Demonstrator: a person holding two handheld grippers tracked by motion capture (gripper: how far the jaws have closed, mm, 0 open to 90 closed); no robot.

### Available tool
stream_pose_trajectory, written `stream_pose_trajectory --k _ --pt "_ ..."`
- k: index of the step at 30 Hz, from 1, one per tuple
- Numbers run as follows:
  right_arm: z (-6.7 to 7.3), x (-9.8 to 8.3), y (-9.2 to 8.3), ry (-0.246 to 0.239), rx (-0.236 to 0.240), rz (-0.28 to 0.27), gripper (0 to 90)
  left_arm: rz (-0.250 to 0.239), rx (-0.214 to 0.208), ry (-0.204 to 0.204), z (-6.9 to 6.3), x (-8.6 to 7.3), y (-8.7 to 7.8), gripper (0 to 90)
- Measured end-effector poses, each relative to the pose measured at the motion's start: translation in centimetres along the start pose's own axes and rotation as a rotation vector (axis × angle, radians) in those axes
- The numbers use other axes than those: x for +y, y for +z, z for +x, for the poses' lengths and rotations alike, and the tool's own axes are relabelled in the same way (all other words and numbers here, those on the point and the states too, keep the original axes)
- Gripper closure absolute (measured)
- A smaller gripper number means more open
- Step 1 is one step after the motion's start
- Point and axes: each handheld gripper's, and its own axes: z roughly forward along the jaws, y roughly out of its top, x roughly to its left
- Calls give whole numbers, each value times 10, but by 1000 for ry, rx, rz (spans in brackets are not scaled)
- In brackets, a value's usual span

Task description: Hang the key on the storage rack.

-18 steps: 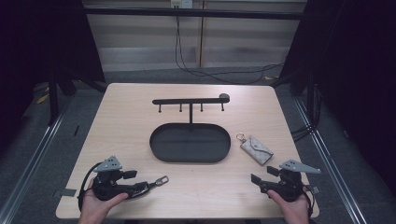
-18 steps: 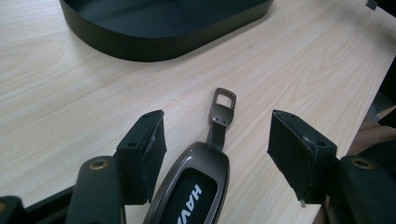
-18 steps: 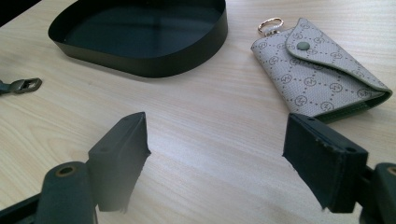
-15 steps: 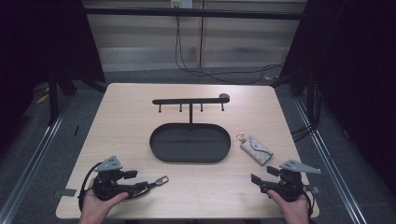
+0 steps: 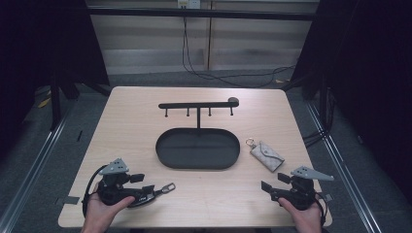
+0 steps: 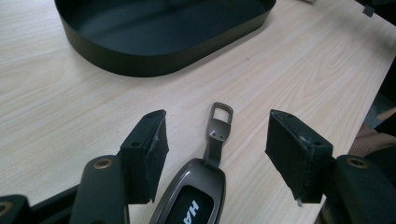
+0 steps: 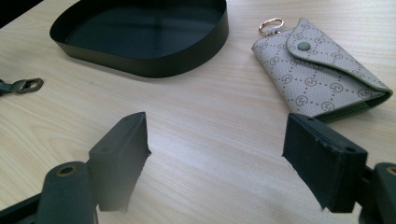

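Note:
A dark key fob (image 6: 196, 191) with a metal clasp lies flat on the wooden table between the jaws of my left gripper (image 6: 217, 119). The pads stand apart from it on both sides, so the gripper is open. In the high view the left gripper (image 5: 147, 191) sits at the near left, and the fob's clasp (image 5: 167, 186) sticks out past its tips. At the near right, my right gripper (image 5: 268, 190) (image 7: 217, 123) is open over bare table. A grey patterned key pouch (image 5: 266, 155) (image 7: 322, 70) with a ring lies just beyond it.
A black oval tray (image 5: 197, 147) (image 6: 154, 58) (image 7: 154, 60) sits mid-table, with nothing in it. Behind it stands a black rack (image 5: 198, 105) with several hooks on one post. The table's front edge is close to both hands.

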Motion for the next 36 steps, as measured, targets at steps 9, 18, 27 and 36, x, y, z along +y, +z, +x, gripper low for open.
stream_pose_trajectory --k 9,18,27,36 --pt "0 0 2 0 4 6 220 107 58 70 -8 20 10 380" --pt "0 0 1 -7 12 8 224 300 31 143 -13 41 36 388" --pt "0 0 2 -2 16 15 232 406 39 165 -13 53 52 388" --pt "0 0 3 -2 24 23 234 482 51 172 -14 59 65 406"
